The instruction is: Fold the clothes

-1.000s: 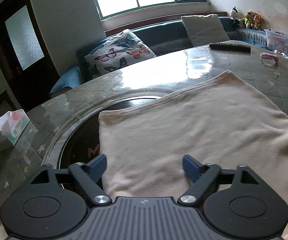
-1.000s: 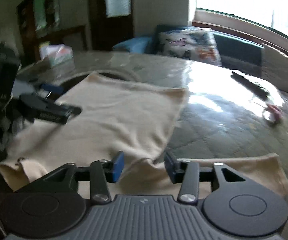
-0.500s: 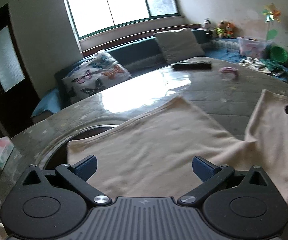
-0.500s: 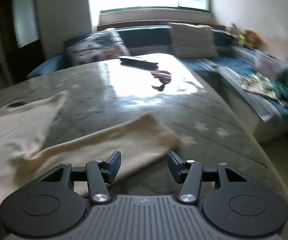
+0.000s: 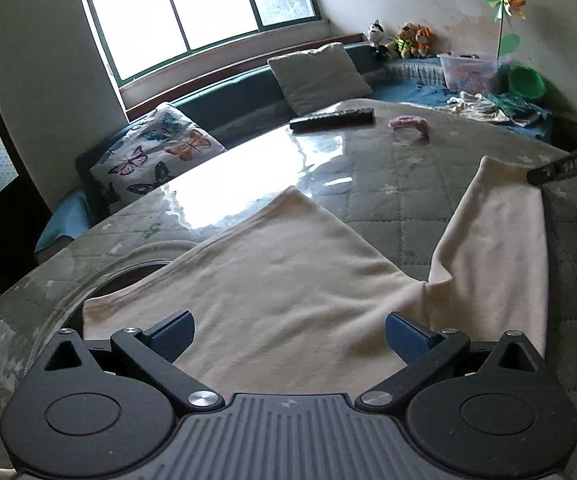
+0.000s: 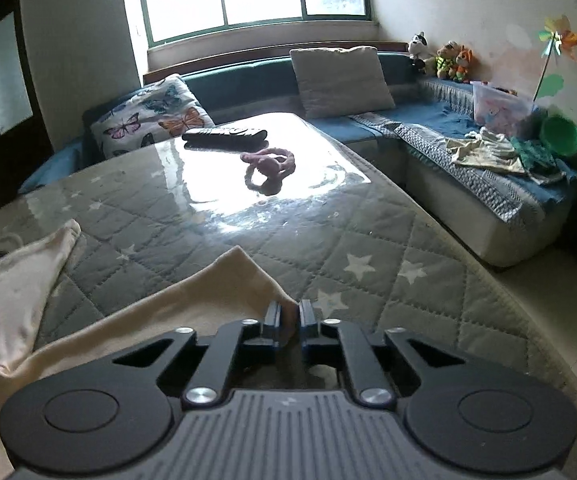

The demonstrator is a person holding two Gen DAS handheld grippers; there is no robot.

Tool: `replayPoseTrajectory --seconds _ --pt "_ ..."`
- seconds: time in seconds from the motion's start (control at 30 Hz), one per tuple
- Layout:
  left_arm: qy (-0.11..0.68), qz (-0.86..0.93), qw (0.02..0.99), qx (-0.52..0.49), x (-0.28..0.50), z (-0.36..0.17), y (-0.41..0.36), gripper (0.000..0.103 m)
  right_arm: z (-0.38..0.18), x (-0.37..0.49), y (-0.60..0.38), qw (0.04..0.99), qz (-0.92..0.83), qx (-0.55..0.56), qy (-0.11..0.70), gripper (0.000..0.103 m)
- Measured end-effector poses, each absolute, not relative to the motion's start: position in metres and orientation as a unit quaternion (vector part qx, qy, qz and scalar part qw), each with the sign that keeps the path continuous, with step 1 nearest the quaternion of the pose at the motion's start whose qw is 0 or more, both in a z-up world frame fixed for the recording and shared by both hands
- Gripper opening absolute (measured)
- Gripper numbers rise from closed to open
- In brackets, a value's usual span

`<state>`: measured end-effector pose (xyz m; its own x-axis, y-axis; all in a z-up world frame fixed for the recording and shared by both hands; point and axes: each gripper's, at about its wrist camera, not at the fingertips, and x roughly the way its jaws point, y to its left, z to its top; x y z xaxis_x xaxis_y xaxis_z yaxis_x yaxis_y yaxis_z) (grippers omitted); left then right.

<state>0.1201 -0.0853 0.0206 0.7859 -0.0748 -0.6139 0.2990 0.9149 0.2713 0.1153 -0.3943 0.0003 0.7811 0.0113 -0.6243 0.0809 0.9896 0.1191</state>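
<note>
No fold made yet: my right tool [image 6: 288,314] clamps the cream garment's [image 5: 288,280] sleeve end, my left tool [image 5: 288,330] gapes wide above it.

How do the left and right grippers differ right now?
The left gripper stands wide open, while the right gripper is shut. The left hovers over the cream garment's body with nothing between its fingers; the right pinches the sleeve end. Both point down at the same garment on the quilted table.

Right gripper [image 6: 287,314] pinching corner of cream garment [image 6: 192,304] lying on quilted table [image 6: 368,240]; remote [image 6: 224,136] and pink scrunchie [image 6: 270,160] sitting farther back near window.
</note>
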Motion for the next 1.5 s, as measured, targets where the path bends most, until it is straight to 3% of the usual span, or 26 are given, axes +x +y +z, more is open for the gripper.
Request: replayPoseTrajectory --seconds 0.2,1.0,1.5 --pt "0.318 -0.11 0.925 0.177 0.126 0.013 -0.093 0.103 0.018 0.099 -0.408 0.95 -0.03 0.08 0.299 0.005" --pt "0.334 -0.126 0.919 0.166 0.141 0.001 -0.116 0.103 0.017 0.07 -0.416 0.946 -0.05 0.112 0.301 0.005" --pt "0.3 -0.131 0.926 0.187 0.088 0.011 -0.094 0.103 0.106 0.042 -0.385 0.97 0.037 0.096 0.219 0.005"
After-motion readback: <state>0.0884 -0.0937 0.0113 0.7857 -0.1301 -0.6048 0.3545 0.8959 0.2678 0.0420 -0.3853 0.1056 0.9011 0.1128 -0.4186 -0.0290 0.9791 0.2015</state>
